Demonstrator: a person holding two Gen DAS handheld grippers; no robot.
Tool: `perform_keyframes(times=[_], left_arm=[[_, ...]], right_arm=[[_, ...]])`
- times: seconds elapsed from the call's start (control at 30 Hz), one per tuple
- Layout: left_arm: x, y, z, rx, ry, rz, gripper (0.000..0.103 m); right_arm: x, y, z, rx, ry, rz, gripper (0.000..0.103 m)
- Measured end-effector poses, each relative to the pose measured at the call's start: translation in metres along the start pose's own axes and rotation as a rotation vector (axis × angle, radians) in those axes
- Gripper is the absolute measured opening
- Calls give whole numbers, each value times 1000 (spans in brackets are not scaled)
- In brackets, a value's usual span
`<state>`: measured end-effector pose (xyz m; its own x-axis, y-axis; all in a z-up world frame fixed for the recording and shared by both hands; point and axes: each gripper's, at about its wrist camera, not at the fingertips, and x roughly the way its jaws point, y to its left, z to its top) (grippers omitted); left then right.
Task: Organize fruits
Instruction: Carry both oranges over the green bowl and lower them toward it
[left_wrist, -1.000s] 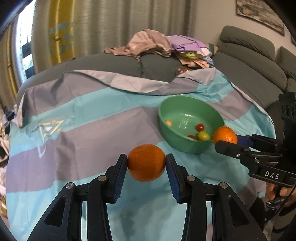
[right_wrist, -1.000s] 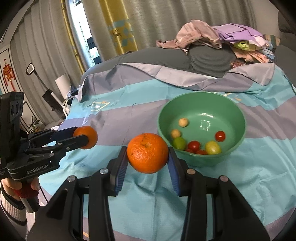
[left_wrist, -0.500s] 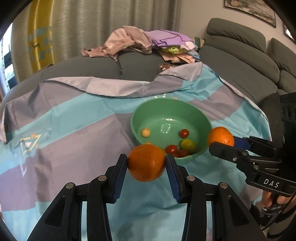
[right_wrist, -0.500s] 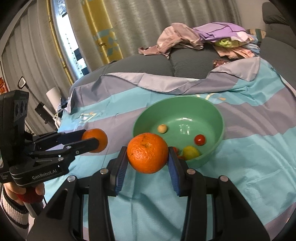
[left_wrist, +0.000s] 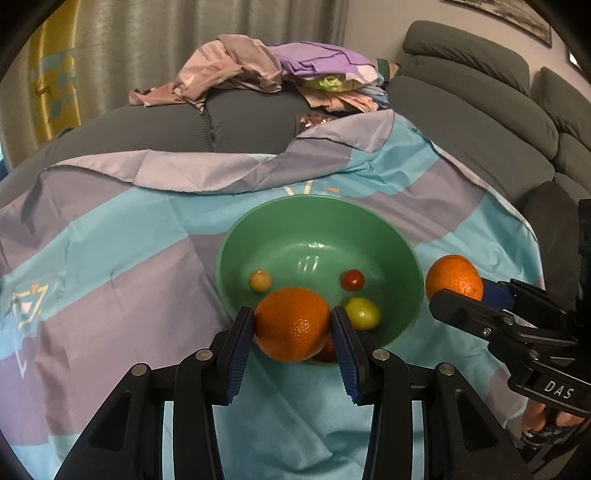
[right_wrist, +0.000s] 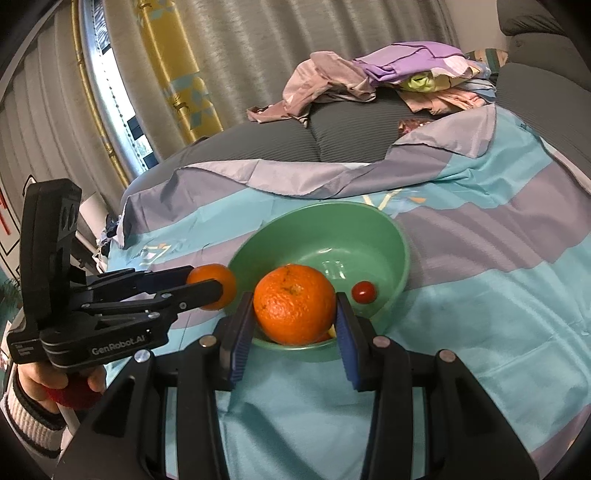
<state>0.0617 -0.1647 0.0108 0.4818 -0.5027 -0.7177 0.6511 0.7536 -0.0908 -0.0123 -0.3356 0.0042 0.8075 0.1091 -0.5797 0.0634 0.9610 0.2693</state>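
Note:
A green bowl (left_wrist: 369, 229) sits on the striped cloth and holds several small fruits: a red one (left_wrist: 352, 279), a yellow-green one (left_wrist: 363, 313) and a pale one (left_wrist: 259, 280). My left gripper (left_wrist: 292, 325) is shut on an orange (left_wrist: 291, 324) at the bowl's near rim. My right gripper (right_wrist: 294, 309) is shut on a second orange (right_wrist: 294, 303) over the bowl's (right_wrist: 388, 236) near rim. Each gripper shows in the other's view: the right one (left_wrist: 458, 291) to the bowl's right, the left one (right_wrist: 210, 282) to its left.
The teal and grey striped cloth (left_wrist: 110, 277) covers a grey sofa seat. A pile of clothes (left_wrist: 280, 70) lies on the sofa behind. Grey sofa cushions (left_wrist: 480, 110) rise at the right. Curtains and a window (right_wrist: 110, 92) stand at the left.
Both grippers, each holding its orange, have moved closer to the bowl, which now sits right in front of both.

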Motion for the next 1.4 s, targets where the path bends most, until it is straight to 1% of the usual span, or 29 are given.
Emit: perform_keyframes(times=[0.33,0.57,1.4], left_arm=[[23,-8,13,34,21,7,43],[35,-9,15,45,41,17,43],[55,-13,16,88,81,48,43]], right_arm=[[10,-13,5,18,2,-13,42],[15,-18,7,19,12,-15,42],[33,-20,10,8,48,-22,43]])
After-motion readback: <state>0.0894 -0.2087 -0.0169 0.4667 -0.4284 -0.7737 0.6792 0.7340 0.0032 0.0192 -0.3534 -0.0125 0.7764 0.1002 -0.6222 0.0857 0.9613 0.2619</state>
